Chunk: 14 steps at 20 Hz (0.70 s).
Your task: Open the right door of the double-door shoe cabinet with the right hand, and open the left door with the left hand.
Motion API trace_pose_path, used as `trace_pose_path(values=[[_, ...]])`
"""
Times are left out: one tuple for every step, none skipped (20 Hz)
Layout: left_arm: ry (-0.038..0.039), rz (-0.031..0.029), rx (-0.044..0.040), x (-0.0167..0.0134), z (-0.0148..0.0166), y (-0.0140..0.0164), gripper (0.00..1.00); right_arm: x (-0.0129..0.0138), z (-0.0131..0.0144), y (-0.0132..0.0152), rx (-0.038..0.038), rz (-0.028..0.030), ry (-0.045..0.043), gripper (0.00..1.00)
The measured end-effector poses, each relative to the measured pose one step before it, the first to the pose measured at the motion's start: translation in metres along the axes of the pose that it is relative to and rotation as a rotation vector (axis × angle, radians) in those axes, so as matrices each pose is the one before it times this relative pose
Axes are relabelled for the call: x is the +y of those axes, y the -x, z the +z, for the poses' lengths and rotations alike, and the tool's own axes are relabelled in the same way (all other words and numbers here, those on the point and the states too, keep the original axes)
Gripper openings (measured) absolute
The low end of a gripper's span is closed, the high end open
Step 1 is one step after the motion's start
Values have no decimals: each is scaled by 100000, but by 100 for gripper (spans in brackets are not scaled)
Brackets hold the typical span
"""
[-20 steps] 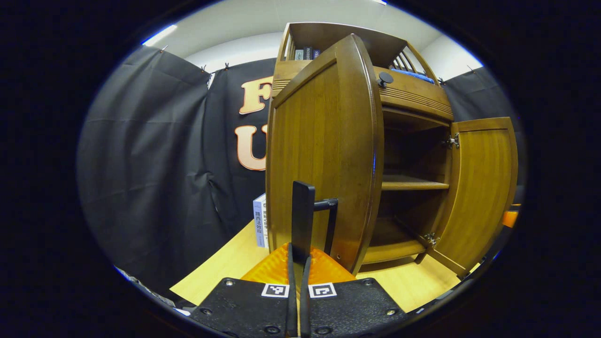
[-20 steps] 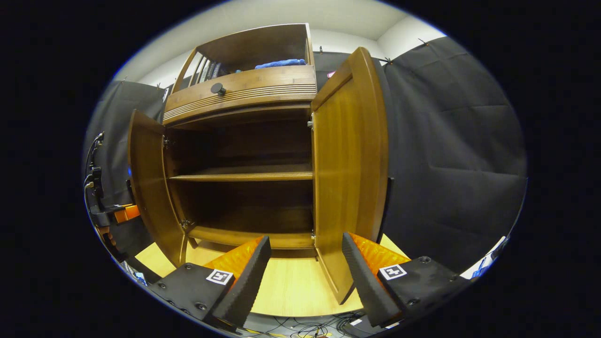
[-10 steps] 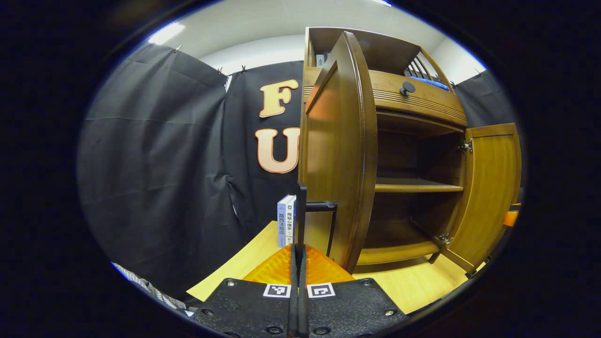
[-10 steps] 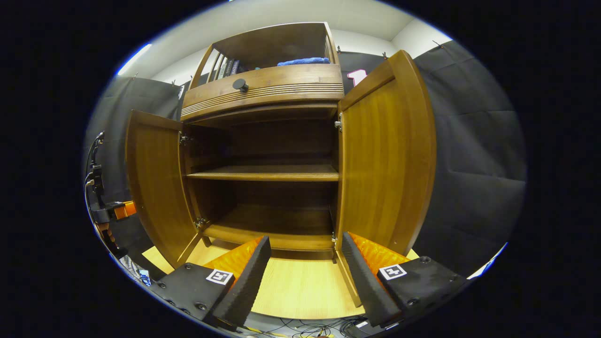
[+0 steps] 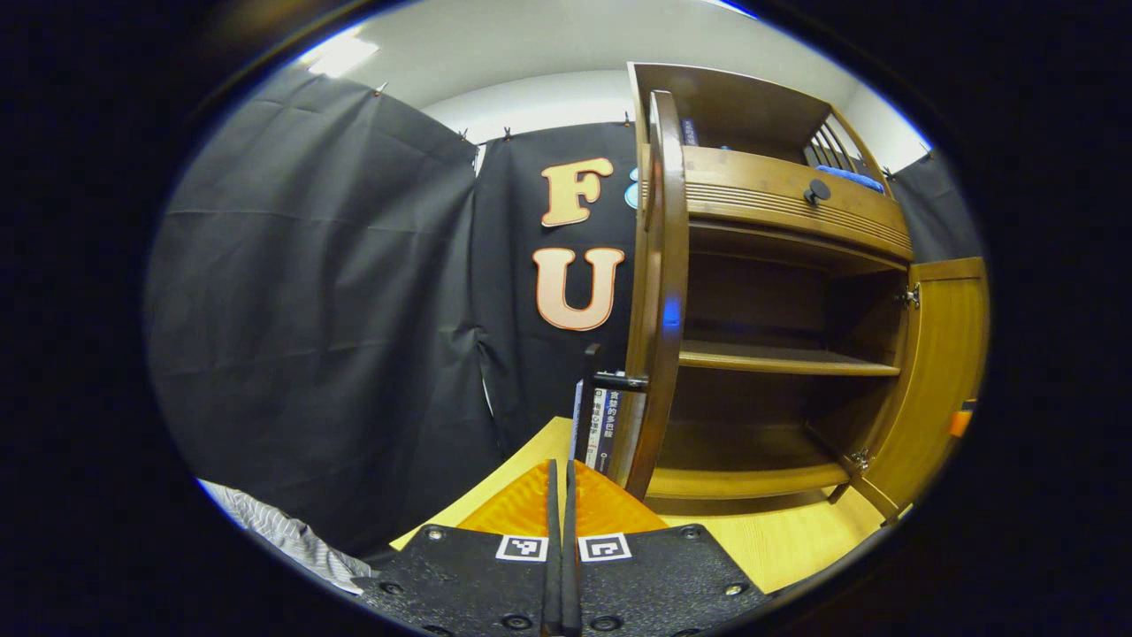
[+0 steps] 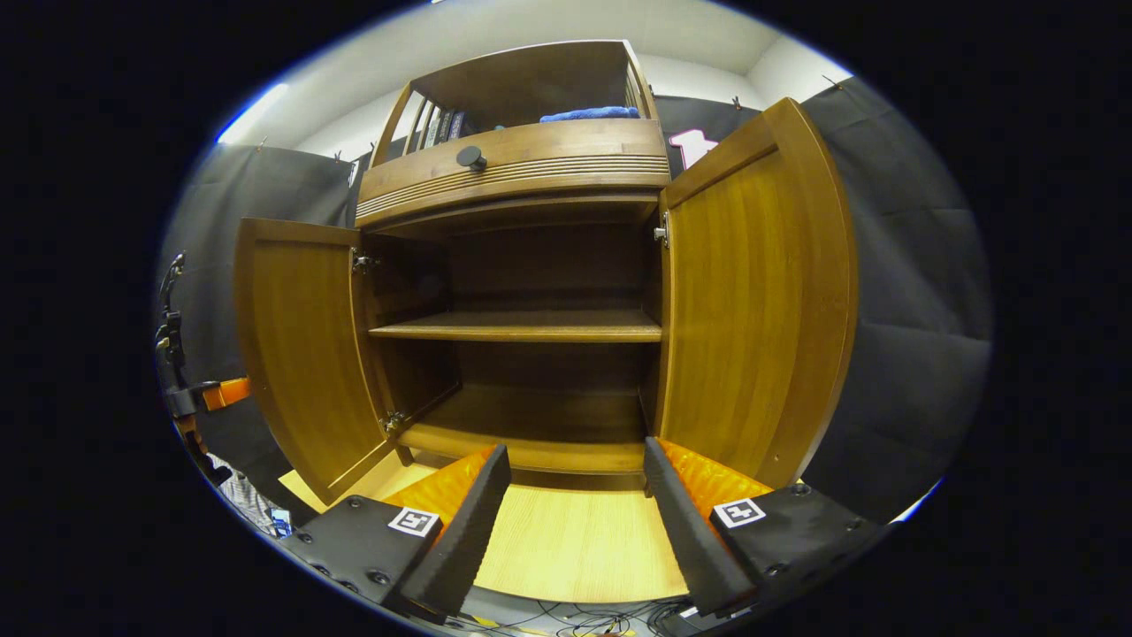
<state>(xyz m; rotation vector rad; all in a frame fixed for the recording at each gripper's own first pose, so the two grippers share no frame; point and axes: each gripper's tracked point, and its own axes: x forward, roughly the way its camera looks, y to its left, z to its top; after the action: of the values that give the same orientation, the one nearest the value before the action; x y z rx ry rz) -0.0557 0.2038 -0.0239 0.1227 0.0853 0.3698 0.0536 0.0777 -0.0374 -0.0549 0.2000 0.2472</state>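
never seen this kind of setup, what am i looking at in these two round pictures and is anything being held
A person holds a two-finger gripper in each hand, and a fisheye camera rides on each, so each picture looks out along that gripper's own fingers.

In the left gripper view, the left gripper has its fingers pressed together, holding nothing. Just ahead is the left door, seen edge-on, with its dark handle and some books standing behind it.

In the right gripper view, the right gripper is open and empty, facing the shoe cabinet. Both doors stand open, the right door included, showing bare shelves. The cabinet stands on a light wooden surface.
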Motion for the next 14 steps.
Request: trace_pose_path(values=[[1007,-367,554,414,23,716,0,-64,-41,-19,-68,-505,-39,89],[778,-600,879,306,56,597,0,-110,95,-133,-177,-537,-3,98],[975,-947,774,-114,127,581,0,-56,138,-66,-196,-489,56,98],[1308,-1083,556,-382,29,690,0,-82,97,29,-393,-513,24,98],[1299,-1336,178,-654,129,383,0,-105,143,-104,-357,-401,188,98],[1005,-1188,-172,-487,340,400,0,-45,236,76,-372,-559,352,98],[557,-518,-328,-542,235,259,2,-125,56,83,-288,-545,332,98],[52,-232,-350,-468,314,255,3,-91,105,43,-198,-312,249,98],[-203,-794,-158,-473,257,167,5,-145,15,-7,88,-526,311,97],[-382,-930,23,-571,220,252,0,-311,11,-10,188,-1090,401,97],[-432,-551,453,-571,47,232,0,-307,-37,98,144,-1062,333,91],[-366,-417,466,-414,-79,-201,0,-276,113,93,49,-923,112,94],[-422,-963,17,-403,22,-365,0,-236,139,129,-204,-853,-115,97],[-127,-1375,-539,-759,409,84,16,-237,178,104,-130,-831,-216,100]])
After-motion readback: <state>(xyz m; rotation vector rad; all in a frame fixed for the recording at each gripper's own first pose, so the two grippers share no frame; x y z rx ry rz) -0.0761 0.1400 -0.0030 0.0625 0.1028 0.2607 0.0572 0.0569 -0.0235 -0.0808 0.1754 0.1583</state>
